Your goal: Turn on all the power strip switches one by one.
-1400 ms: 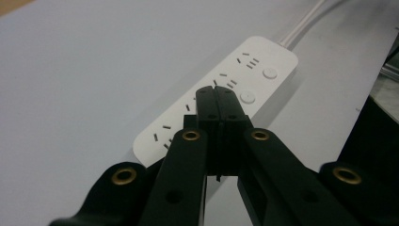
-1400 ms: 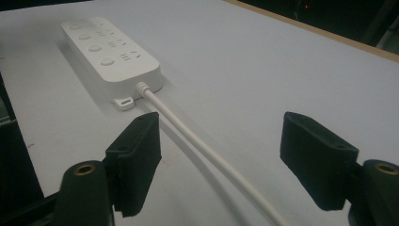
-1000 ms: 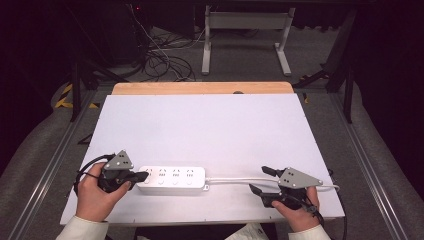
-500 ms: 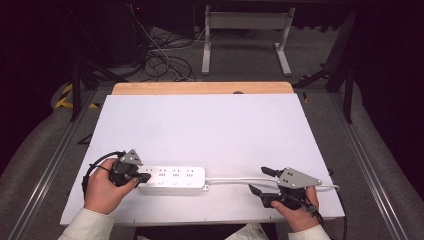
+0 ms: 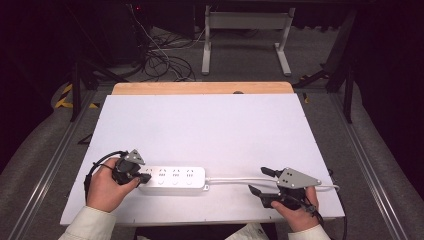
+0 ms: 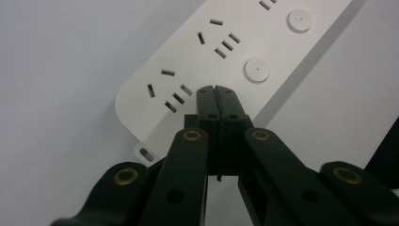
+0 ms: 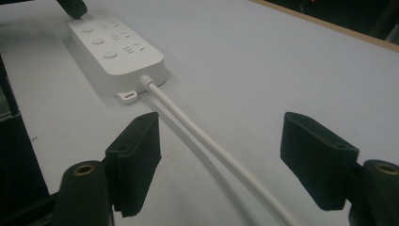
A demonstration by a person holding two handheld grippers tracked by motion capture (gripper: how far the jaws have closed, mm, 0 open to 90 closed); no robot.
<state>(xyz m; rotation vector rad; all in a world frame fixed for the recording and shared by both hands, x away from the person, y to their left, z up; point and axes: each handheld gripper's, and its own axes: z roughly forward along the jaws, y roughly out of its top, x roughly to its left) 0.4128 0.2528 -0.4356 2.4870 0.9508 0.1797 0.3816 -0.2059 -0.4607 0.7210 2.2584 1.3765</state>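
A white power strip [image 5: 172, 177] lies near the front left of the white table [image 5: 210, 130], and its white cable [image 5: 230, 181] runs right. My left gripper [image 5: 144, 177] is shut with nothing between its jaws. In the left gripper view its closed tips [image 6: 217, 89] rest at the strip's [image 6: 235, 42] end, beside a round button [image 6: 257, 70]. My right gripper [image 5: 257, 180] stands open at the front right. In the right gripper view [image 7: 219, 141] the cable [image 7: 188, 125] passes between the jaws without touching them, and the strip [image 7: 115, 44] lies ahead.
A wooden strip [image 5: 200, 88] edges the table's far side. Metal rails [image 5: 45, 170] run along both sides. Loose cables [image 5: 165, 65] and a white stand's legs [image 5: 245, 40] sit on the floor beyond. Most of the table surface is bare white.
My left gripper has moved right and down, bringing its closed tips onto the strip's left end. The right gripper and the strip have stayed put.
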